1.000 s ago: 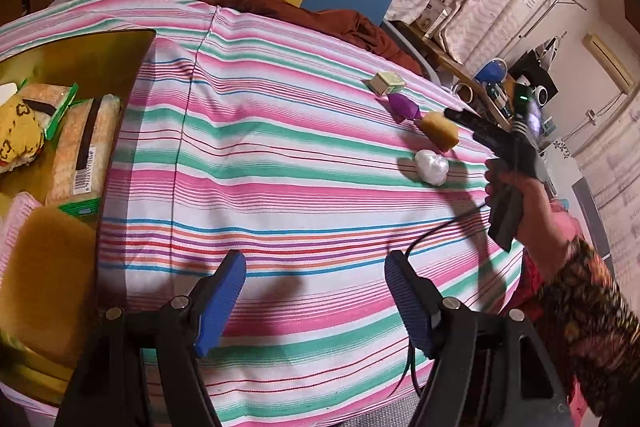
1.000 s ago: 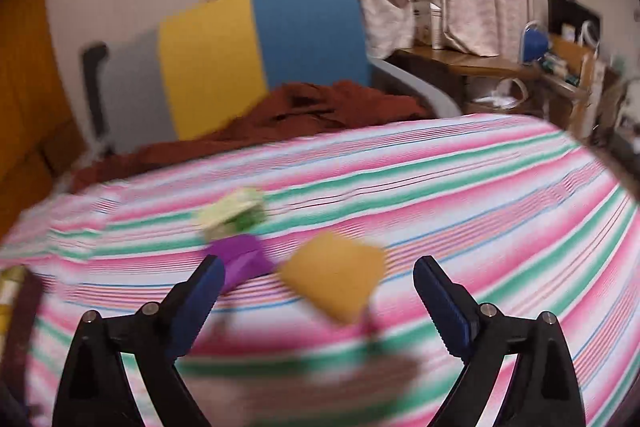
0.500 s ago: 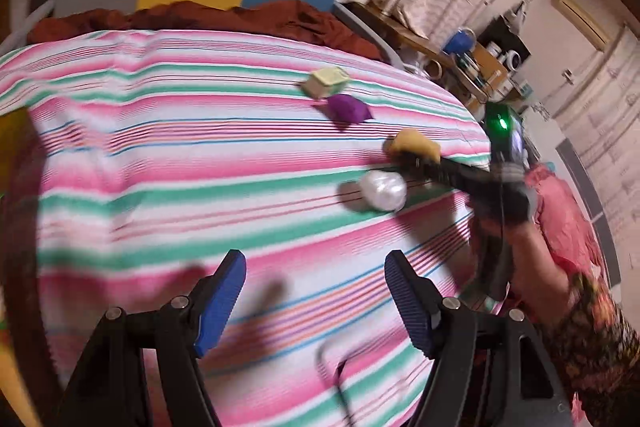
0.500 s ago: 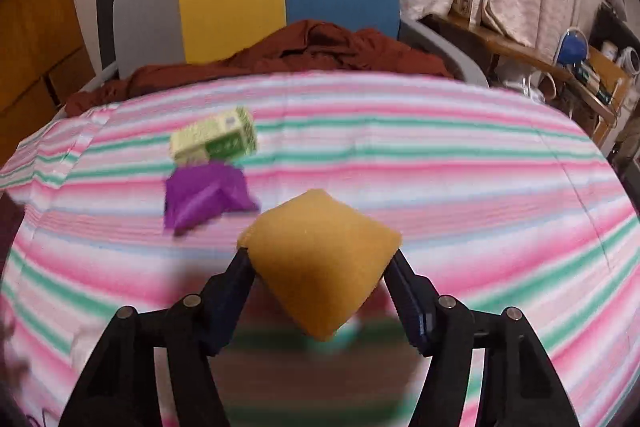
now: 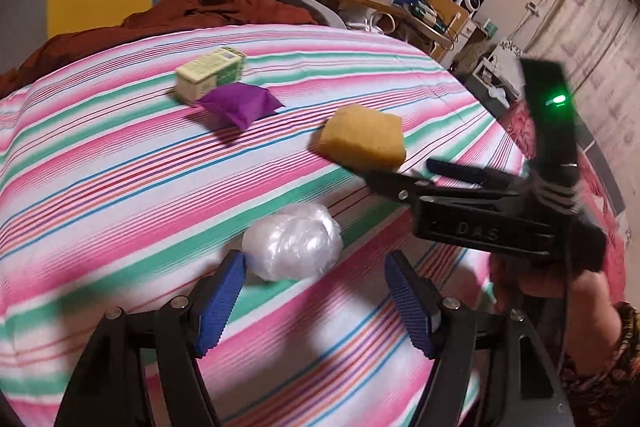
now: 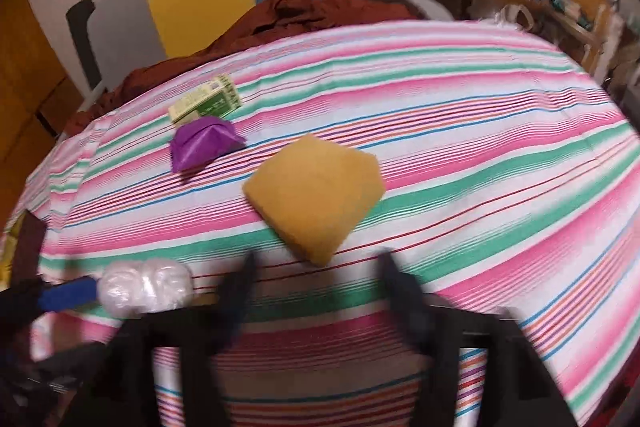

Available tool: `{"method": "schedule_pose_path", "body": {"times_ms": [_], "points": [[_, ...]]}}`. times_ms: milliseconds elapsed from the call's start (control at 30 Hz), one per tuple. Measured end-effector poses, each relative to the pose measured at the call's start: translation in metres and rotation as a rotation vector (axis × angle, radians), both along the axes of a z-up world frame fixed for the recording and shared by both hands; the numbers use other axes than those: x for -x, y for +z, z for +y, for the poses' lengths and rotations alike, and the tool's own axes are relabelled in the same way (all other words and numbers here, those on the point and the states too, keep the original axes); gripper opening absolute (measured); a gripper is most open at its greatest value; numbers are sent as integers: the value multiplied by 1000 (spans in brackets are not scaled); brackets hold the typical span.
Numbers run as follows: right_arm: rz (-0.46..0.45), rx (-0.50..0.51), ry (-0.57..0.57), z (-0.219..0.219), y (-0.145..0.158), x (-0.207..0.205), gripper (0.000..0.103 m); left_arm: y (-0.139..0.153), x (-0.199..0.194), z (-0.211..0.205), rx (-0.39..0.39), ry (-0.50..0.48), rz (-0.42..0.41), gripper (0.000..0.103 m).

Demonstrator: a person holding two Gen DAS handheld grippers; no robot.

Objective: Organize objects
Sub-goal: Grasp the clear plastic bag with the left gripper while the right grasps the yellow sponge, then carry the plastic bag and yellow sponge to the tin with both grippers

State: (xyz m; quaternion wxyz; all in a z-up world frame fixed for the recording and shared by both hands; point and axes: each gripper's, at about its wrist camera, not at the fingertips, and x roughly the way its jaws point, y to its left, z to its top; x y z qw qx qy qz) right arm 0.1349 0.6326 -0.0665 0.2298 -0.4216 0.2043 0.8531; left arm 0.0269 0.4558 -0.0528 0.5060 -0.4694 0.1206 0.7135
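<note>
I am pulling my right tool (image 6: 316, 291) back, empty and open, leaving the sponge (image 6: 316, 199) released on the worktop (image 6: 480, 155). My left tool (image 5: 312, 303), wide open, is closing in on the plastic ball (image 5: 294, 241).

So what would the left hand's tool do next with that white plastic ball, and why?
Probably ease forward a little, then close. The left gripper is open, its jaws spread wider than the plastic ball, which lies just ahead on the striped cloth, touching only the left jaw's tip and not yet between them.
</note>
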Motion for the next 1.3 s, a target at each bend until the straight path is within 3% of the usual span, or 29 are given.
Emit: {"method": "schedule_pose_path", "body": {"times_ms": [133,200,367,433,467,633,867,1133,1300], "points": [[-2,-111,10,5,10,2,90,-10,9,7,-27,16,-14,66],[7,-143,22,7,9,6,92,-17,11,7,-16,16,-1,46],[-4,-159,90,16,-8,24,90,-18,7,-6,-42,-40,61,37],[30,-99,112,22,-10,27,68,-19,6,-15,-59,-35,65,33],[47,-96,112,21,-8,26,67,-19,7,-21,-71,-23,54,32],[26,-157,120,10,-8,29,61,-18,5,-41,-101,31,32,31],[83,-132,118,3,-3,28,58,-16,1,-90,-132,136,19,31],[115,-130,200,-36,-2,39,58,-4,-5,-161,-208,260,-47,31],[122,-177,241,-53,0,42,58,16,-17,-194,-248,274,7,31]]}}
